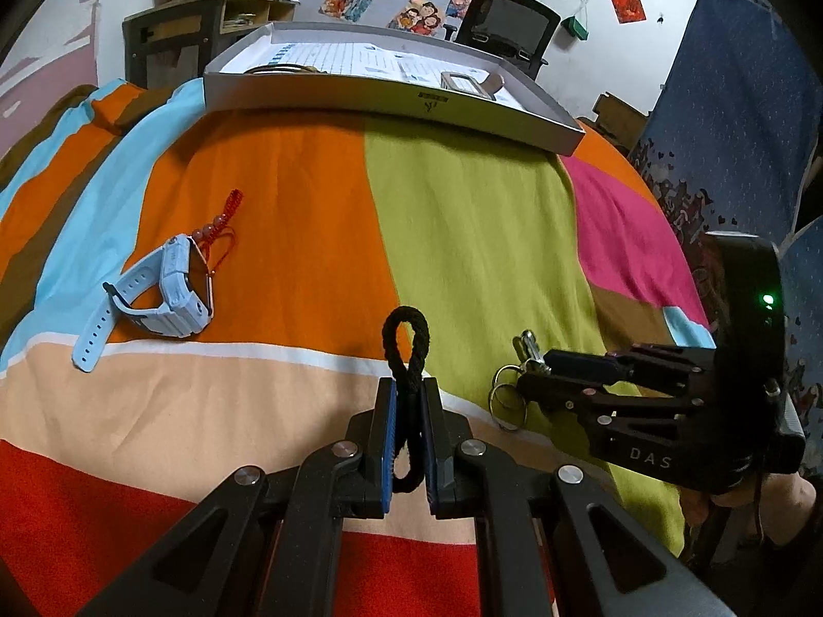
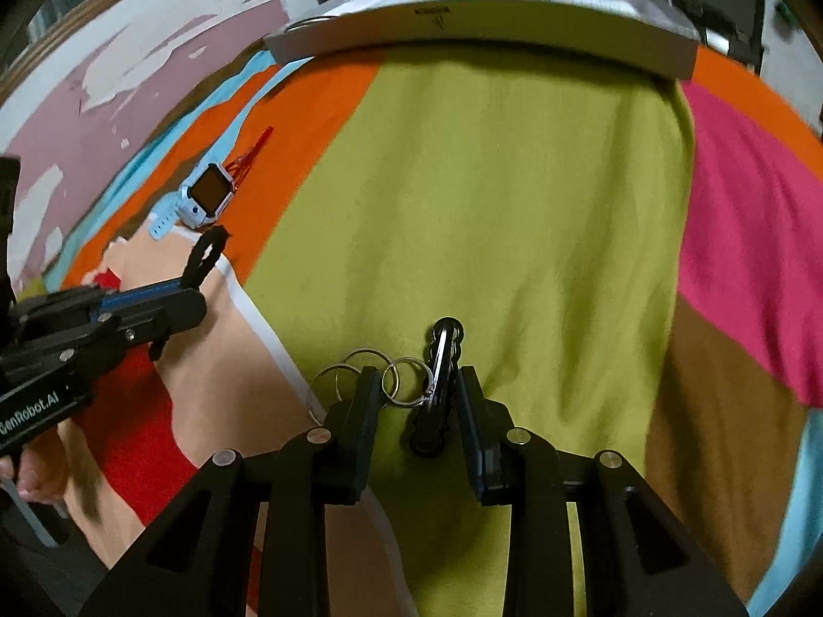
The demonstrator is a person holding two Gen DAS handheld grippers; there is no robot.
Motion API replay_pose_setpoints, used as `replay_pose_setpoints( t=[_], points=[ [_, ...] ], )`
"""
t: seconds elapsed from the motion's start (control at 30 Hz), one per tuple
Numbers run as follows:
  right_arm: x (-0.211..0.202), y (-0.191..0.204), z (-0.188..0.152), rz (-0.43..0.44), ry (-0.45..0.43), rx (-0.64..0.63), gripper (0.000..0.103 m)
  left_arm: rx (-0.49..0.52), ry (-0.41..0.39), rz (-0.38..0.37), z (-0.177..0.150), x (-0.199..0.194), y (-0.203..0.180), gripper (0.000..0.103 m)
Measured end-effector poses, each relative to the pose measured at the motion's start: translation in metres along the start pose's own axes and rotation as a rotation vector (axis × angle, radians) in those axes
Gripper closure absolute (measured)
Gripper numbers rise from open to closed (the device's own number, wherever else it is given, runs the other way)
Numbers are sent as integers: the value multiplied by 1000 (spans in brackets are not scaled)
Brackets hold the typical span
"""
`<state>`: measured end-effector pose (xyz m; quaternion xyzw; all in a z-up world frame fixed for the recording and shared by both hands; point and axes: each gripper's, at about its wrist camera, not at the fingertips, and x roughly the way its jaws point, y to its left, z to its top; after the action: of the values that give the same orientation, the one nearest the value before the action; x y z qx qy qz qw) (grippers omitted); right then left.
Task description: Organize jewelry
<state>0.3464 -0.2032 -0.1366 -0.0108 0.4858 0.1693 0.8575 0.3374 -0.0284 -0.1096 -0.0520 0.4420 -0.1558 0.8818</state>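
Pick-up step. Left gripper [image 1: 409,401] clenched on black cord loop [image 1: 406,344], lower centre. Right gripper [image 2: 416,401] jaws parted around keyring clip [image 2: 437,385], not yet gripping. Next, probably: close, carry to grey tray [image 1: 391,97], top of frame.

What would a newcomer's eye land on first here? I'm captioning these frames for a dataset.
Probably the loud colour-block bedspread, then the left gripper pinching a black cord loop. The pale blue watch lies on the orange patch at left, and a shallow grey box sits at the far edge.
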Motion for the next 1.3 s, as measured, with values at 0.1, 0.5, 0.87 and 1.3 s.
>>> replay_pose_setpoints(
  t=[0.1, 0.5, 0.87, 1.3],
  points=[
    [-6, 6, 0, -30, -14, -46, 76, 1, 2, -1, 0, 1, 0, 94],
    [-7, 7, 1, -29, -4, -77, 84, 4, 3, -4, -1, 2, 0, 94],
    [-18, 10, 6, -21, -58, -64, 85, 6, -13, -4, 0, -1, 0, 94],
    [-35, -29, 21, 103, -108, 72, 84, -50, -160, -11, 55, -21, 12, 94]
  ],
)
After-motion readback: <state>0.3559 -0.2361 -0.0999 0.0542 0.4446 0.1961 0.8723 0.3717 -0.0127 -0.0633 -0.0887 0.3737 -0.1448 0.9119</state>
